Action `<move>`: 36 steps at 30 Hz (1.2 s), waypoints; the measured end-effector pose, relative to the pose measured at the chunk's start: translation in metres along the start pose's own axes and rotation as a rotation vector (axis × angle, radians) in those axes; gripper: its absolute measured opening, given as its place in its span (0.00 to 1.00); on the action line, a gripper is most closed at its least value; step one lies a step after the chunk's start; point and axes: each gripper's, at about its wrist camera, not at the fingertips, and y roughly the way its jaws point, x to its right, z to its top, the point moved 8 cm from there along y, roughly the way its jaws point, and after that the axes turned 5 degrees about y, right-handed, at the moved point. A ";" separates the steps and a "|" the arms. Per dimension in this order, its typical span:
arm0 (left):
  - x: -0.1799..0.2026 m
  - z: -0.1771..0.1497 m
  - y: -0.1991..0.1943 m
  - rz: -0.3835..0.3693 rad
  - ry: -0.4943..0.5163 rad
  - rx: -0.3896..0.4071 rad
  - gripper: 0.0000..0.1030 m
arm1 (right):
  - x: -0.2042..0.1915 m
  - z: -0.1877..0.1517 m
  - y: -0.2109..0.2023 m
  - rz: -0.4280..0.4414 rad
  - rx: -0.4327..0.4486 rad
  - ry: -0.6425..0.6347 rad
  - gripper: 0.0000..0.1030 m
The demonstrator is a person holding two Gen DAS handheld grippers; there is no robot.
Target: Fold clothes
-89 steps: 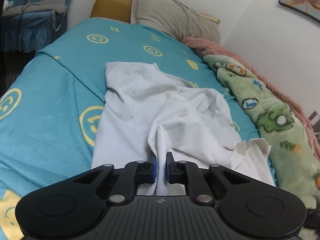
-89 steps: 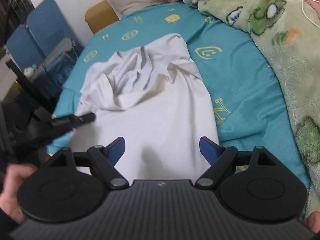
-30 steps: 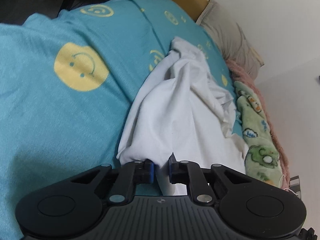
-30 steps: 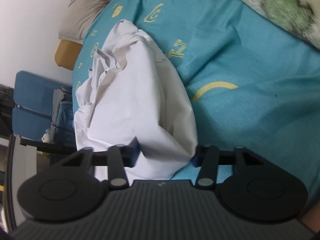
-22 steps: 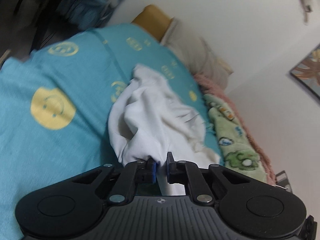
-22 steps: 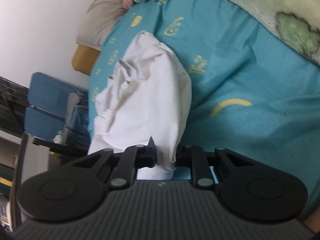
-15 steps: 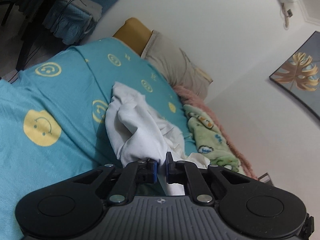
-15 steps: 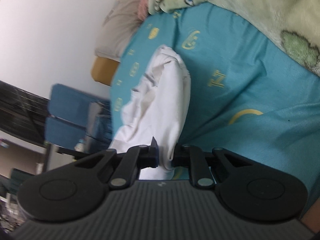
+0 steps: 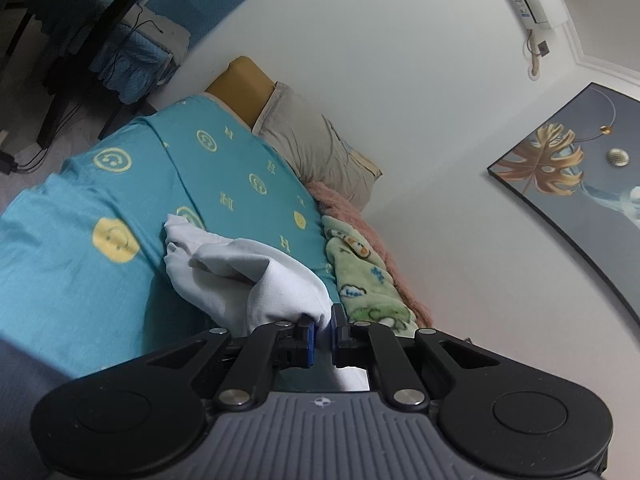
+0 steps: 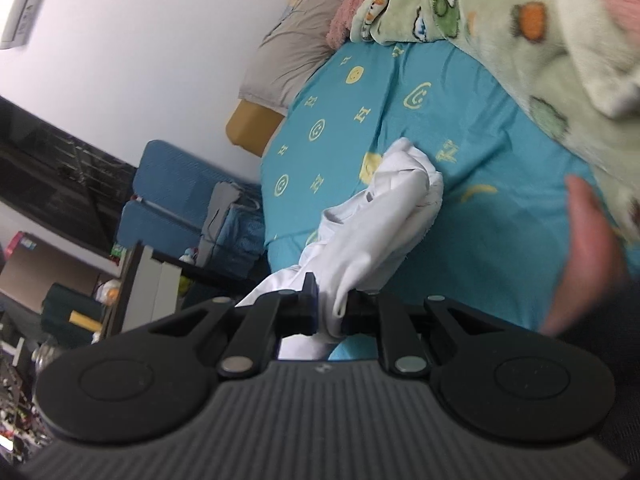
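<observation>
— My left gripper (image 9: 323,334) pinches the white garment (image 9: 256,280); my right gripper (image 10: 332,312) is clamped on it too.

— Where's it lying?

— Bunched, its far end on the teal bedsheet (image 9: 224,172), which is printed with yellow smileys and "H" letters.

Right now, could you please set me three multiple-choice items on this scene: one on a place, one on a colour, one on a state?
1. Where is the green cartoon blanket?
A. along the wall side of the bed
B. on the floor
C. on the blue chair

2. What colour is the bedsheet?
A. red
B. teal with yellow prints
C. plain white

3. How do the left tongs stand?
A. wide open
B. shut on the white shirt
C. out of view

Key: 1 A, it borders the wall; 2 B, smileys show; 3 B, cloth is pinched between them.
</observation>
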 end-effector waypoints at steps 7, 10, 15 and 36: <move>-0.003 -0.028 -0.037 0.012 -0.013 -0.055 0.07 | 0.021 -0.031 -0.035 -0.008 -0.034 0.004 0.13; -0.006 -0.018 -0.017 0.042 -0.005 -0.063 0.07 | 0.015 -0.017 -0.018 -0.022 -0.028 0.001 0.13; -0.014 0.021 0.048 0.109 0.014 -0.083 0.08 | 0.012 0.013 0.035 -0.054 -0.035 0.010 0.14; -0.109 0.051 0.241 0.222 0.158 -0.091 0.10 | 0.051 0.080 0.213 -0.101 -0.109 0.038 0.16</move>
